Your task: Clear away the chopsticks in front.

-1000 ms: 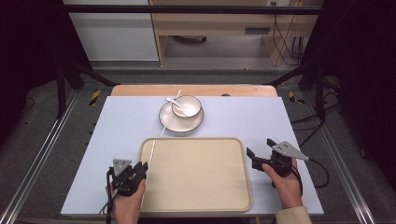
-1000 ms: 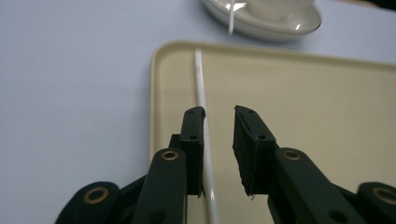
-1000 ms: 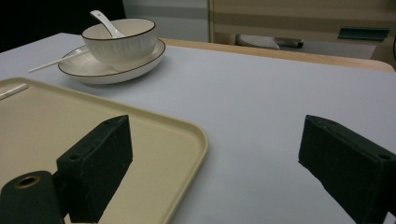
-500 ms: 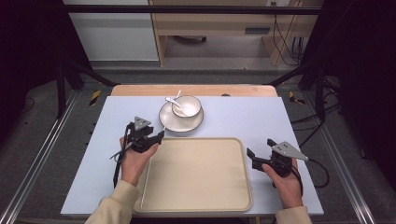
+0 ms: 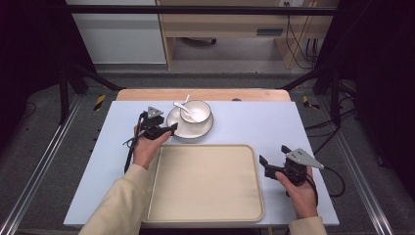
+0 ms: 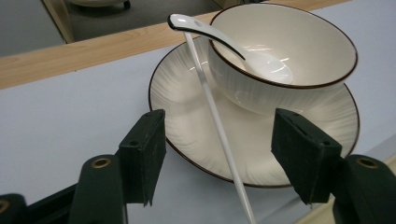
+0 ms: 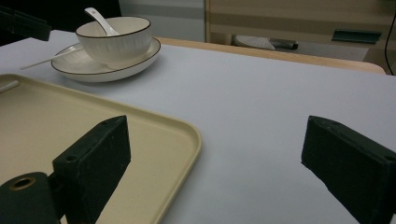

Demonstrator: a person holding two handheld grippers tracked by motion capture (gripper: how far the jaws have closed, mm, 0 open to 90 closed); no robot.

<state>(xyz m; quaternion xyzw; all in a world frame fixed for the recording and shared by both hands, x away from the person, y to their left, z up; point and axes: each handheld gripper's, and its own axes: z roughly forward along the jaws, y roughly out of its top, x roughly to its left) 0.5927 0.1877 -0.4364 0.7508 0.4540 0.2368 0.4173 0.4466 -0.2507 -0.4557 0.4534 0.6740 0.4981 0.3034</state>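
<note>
Our left gripper hovers just beside the near-left rim of the plate, its jaws spread and just now opening further, with nothing pinched. In the left gripper view the plate's rim and a thin white stick lie between the two black pads, which press on neither.

We see the plate near the far edge of the table, a little left of its middle. It is cream with a dark line round its rim. A bowl of the same make, ribbed outside and dark-rimmed, stands on it. A white spoon rests in the bowl, its handle rising over the bowl's far-left rim. The stick leans across the plate from the spoon's handle end down over the plate's near rim toward the tray.

We find no writing, brand or label on the plate, bowl, spoon or tray.

A beige tray with rounded corners sits at the near edge of the table, its far rim just short of the plate.

Our right gripper rests over the table near its near-right corner, just beside the tray's right rim. Its jaws stand wide apart with bare table and the tray's corner between them.

Beyond the far edge we see a strip of bare wood, then the floor and a pale cabinet.
</note>
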